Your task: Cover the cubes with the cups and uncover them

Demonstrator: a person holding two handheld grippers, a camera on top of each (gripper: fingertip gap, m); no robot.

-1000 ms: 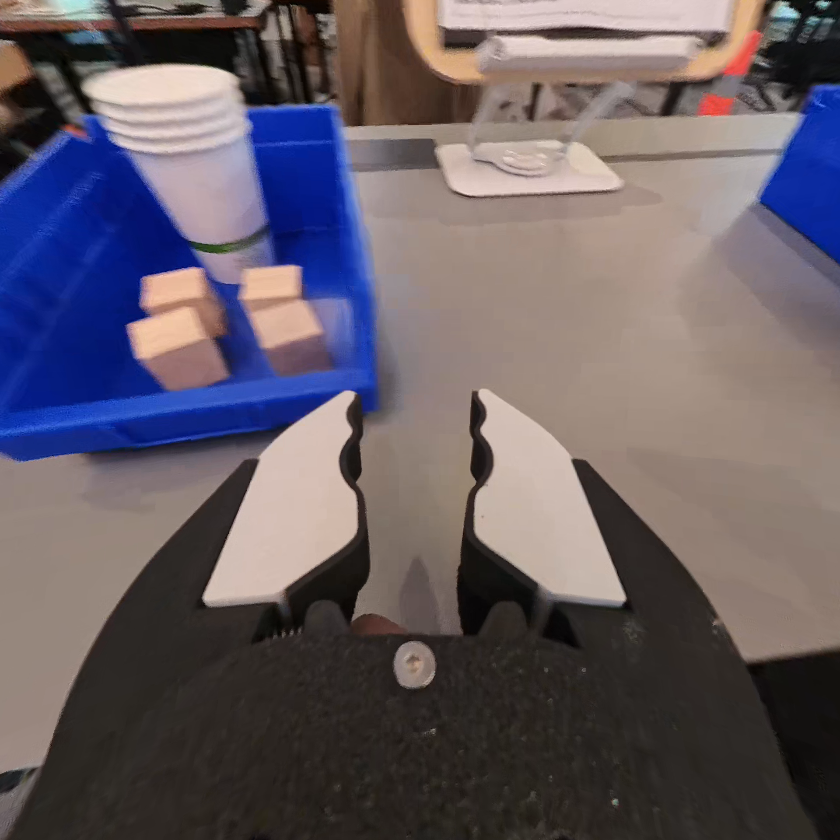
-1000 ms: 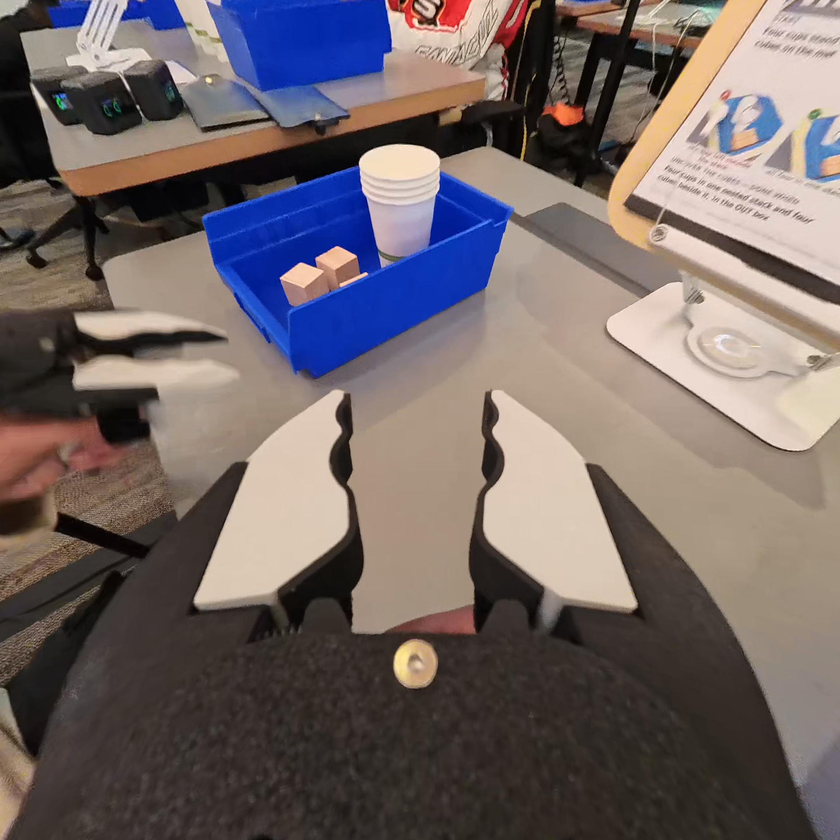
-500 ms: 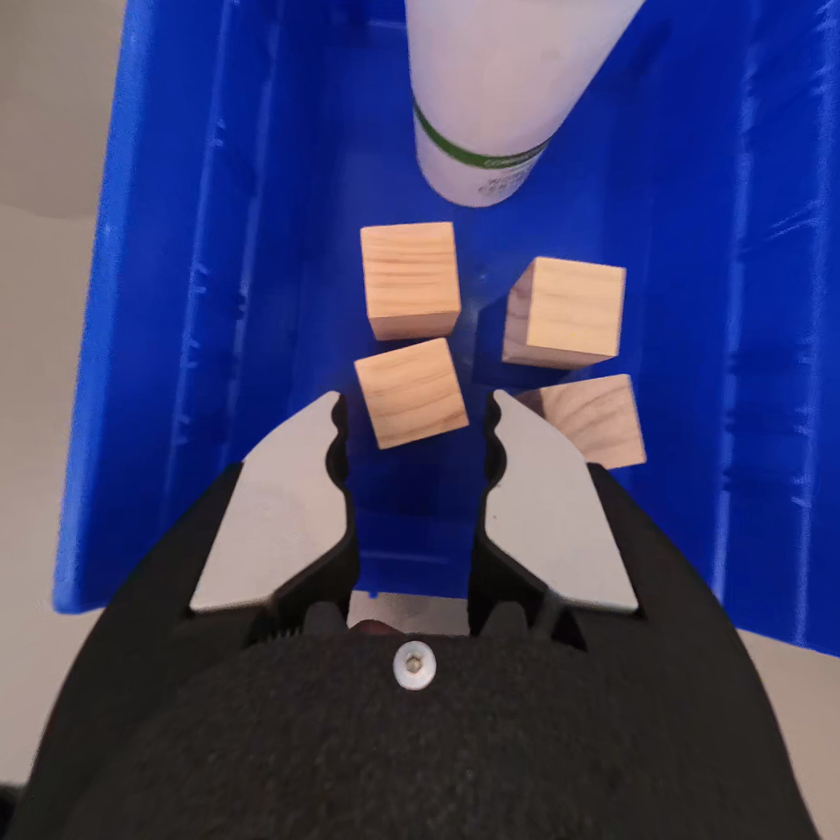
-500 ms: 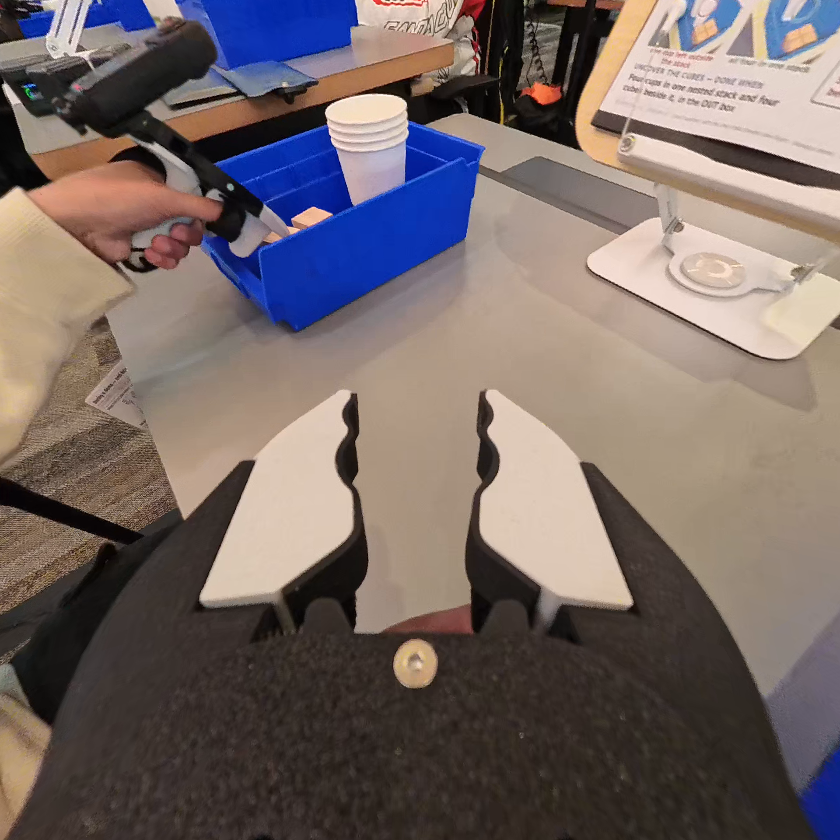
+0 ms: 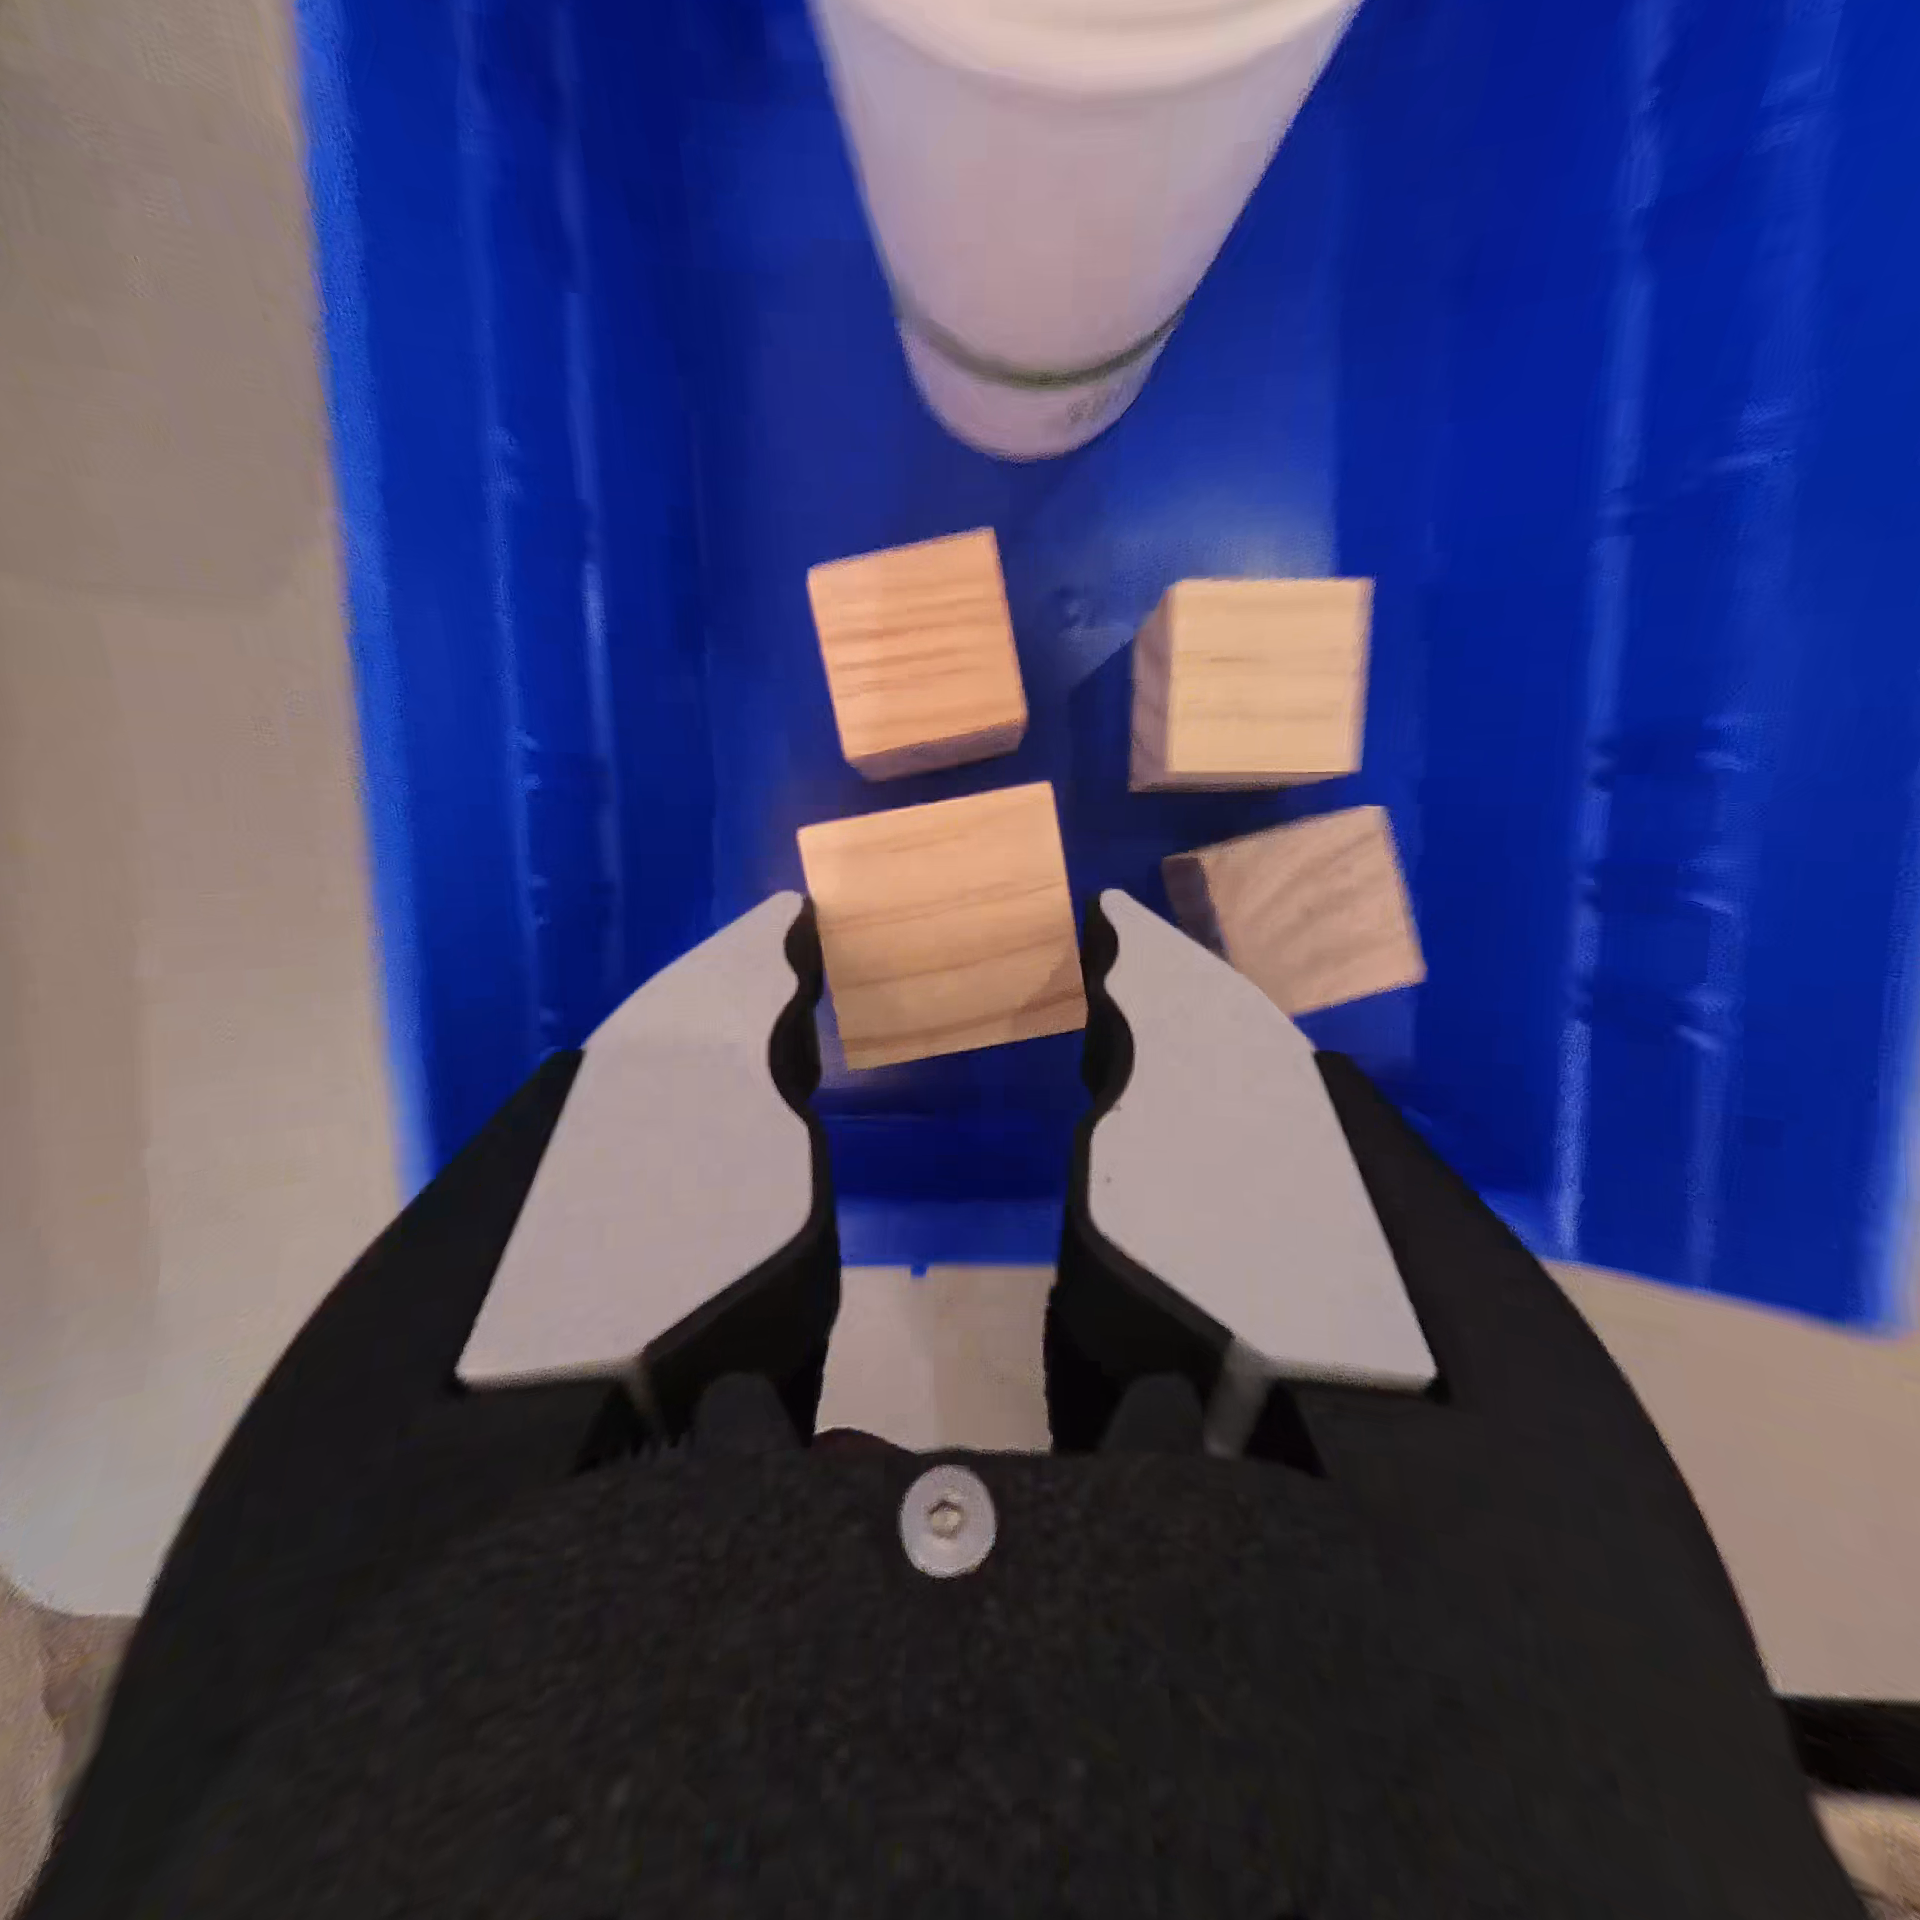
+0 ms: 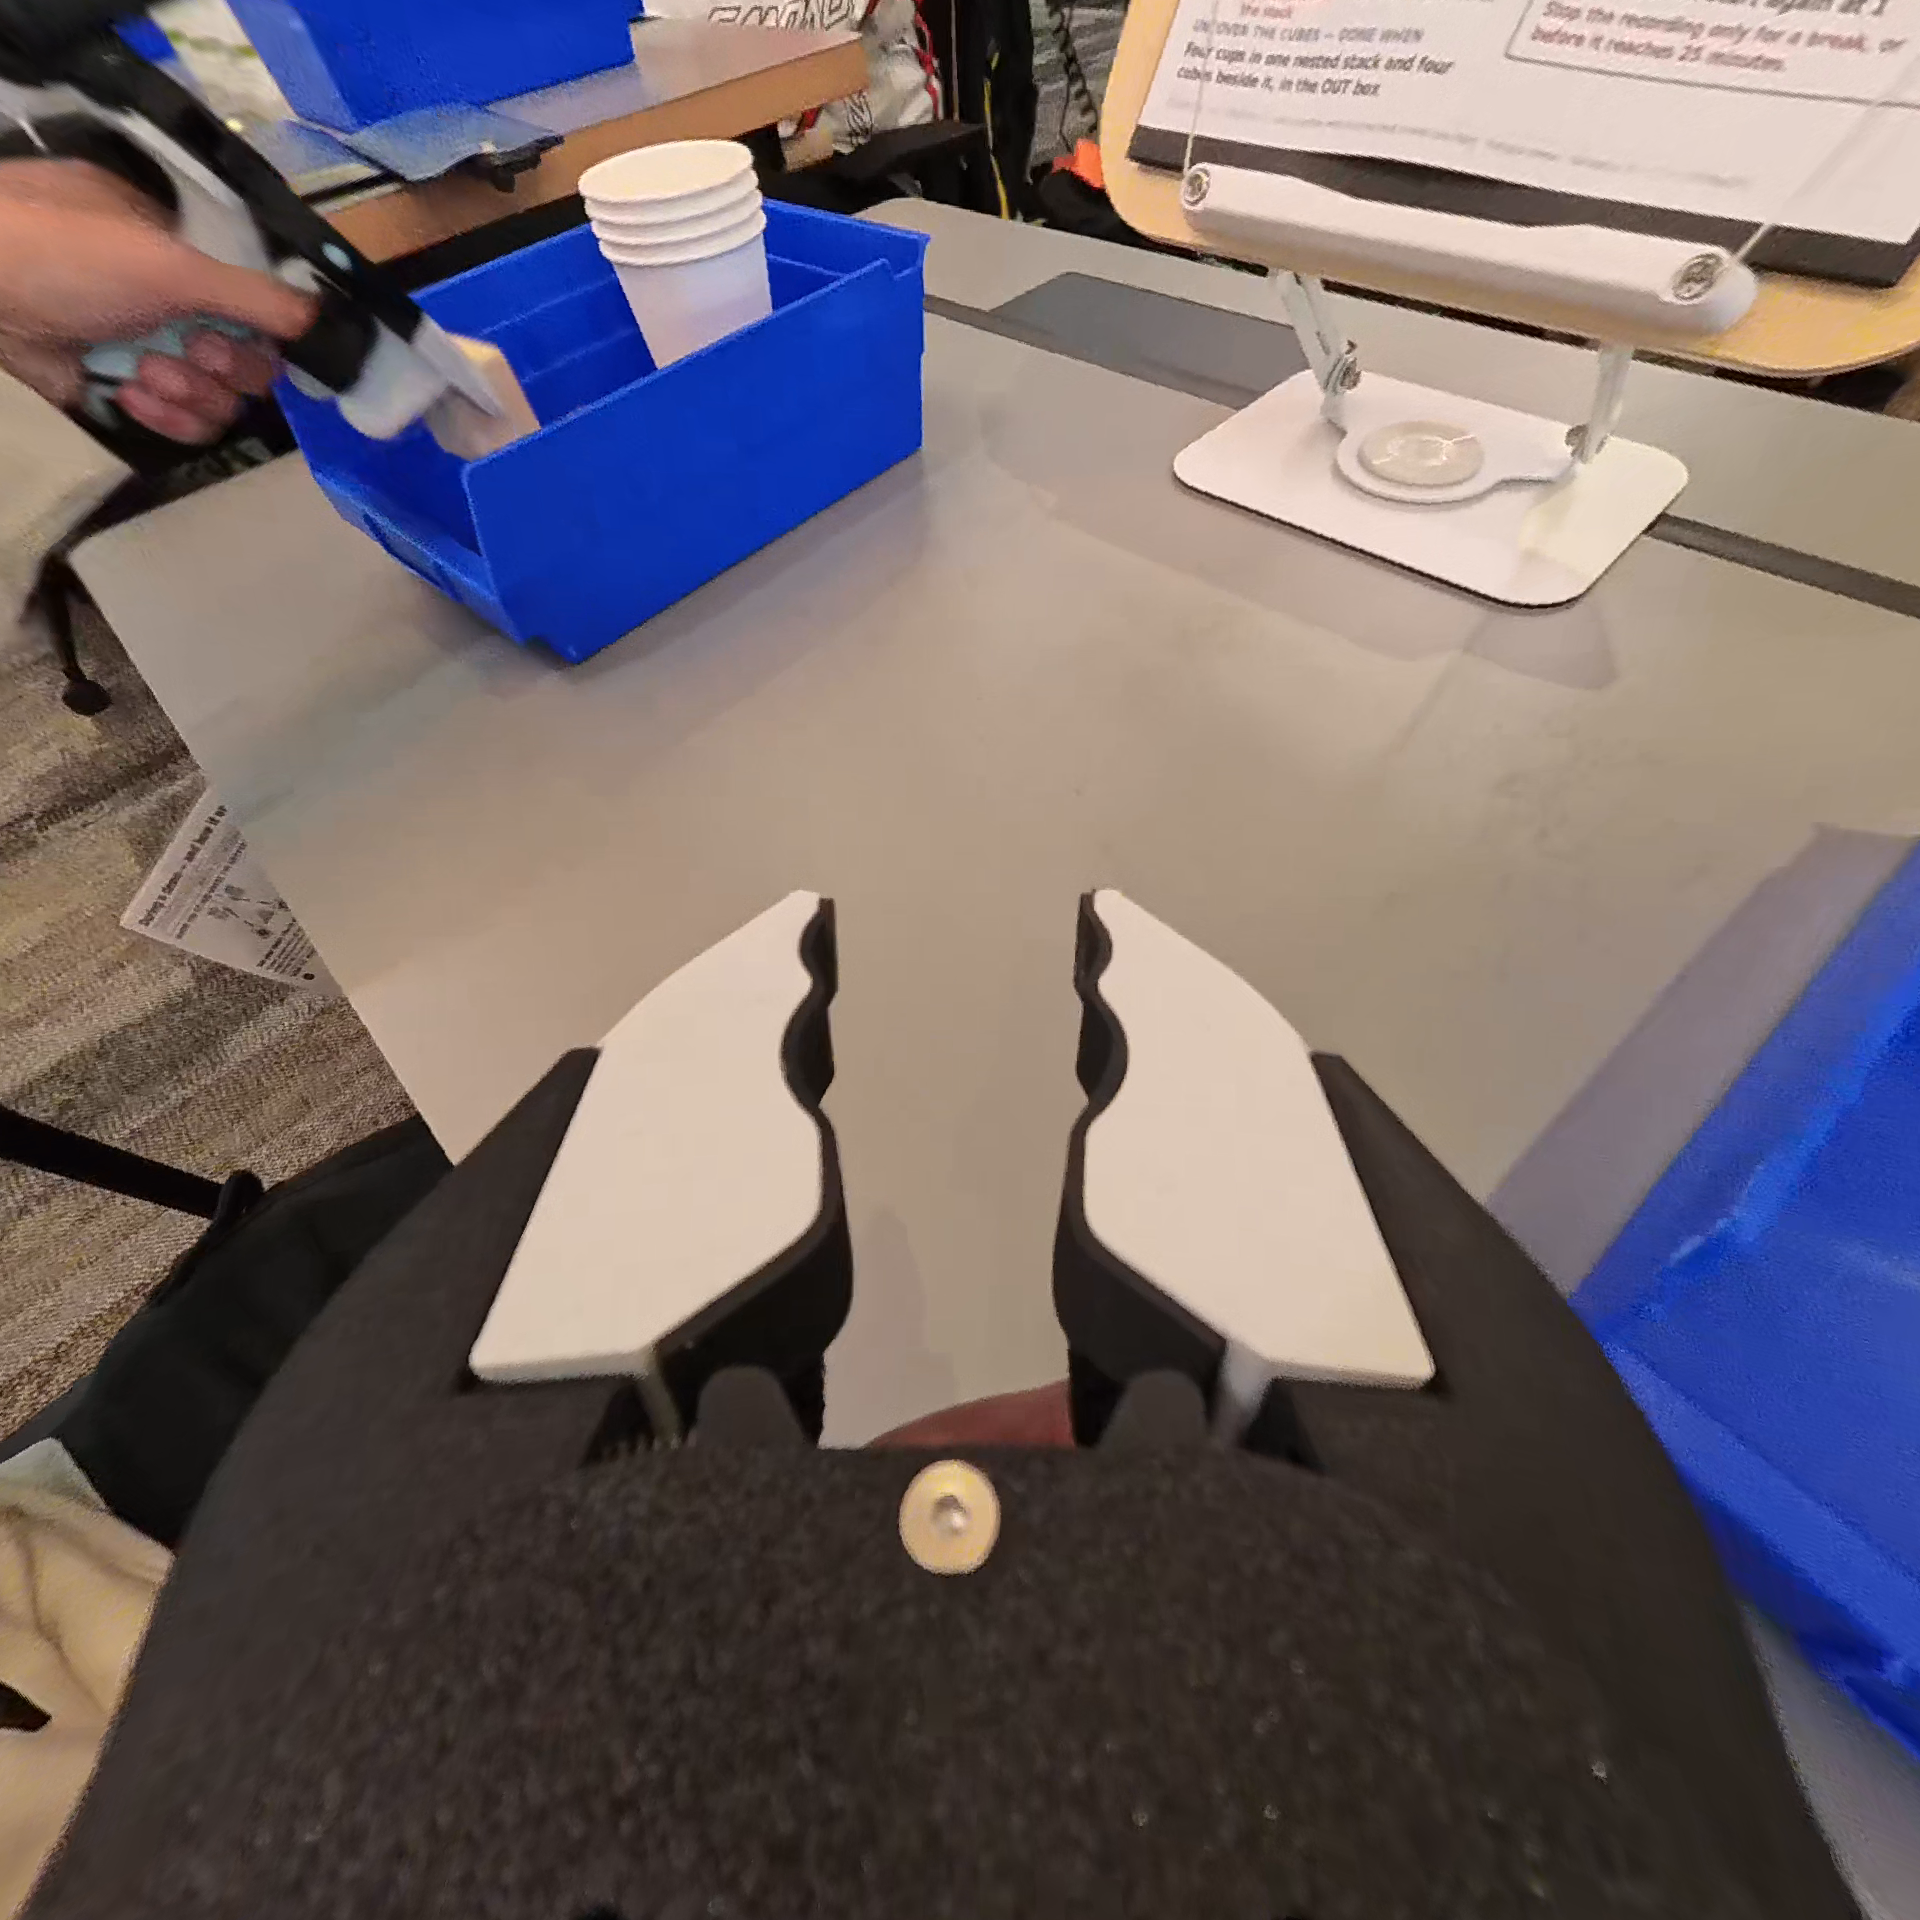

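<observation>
Cube [image 5: 940,920] pinched by the left tool [image 5: 943,940], up above the blue bin [image 5: 1662,727].
Three other cubes [image 5: 1247,681] sat inside near the cup stack [image 5: 1039,208]; right tool [image 6: 954,925] hung spread over the surface [image 6: 1039,727].

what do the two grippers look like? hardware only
Both alike. Left gripper and right gripper: black grainy-textured body, silver hex screw at centre, two white flat-faced fingers with wavy black inner pads. No cables visible. Cream sleeve at the frame edge.
</observation>
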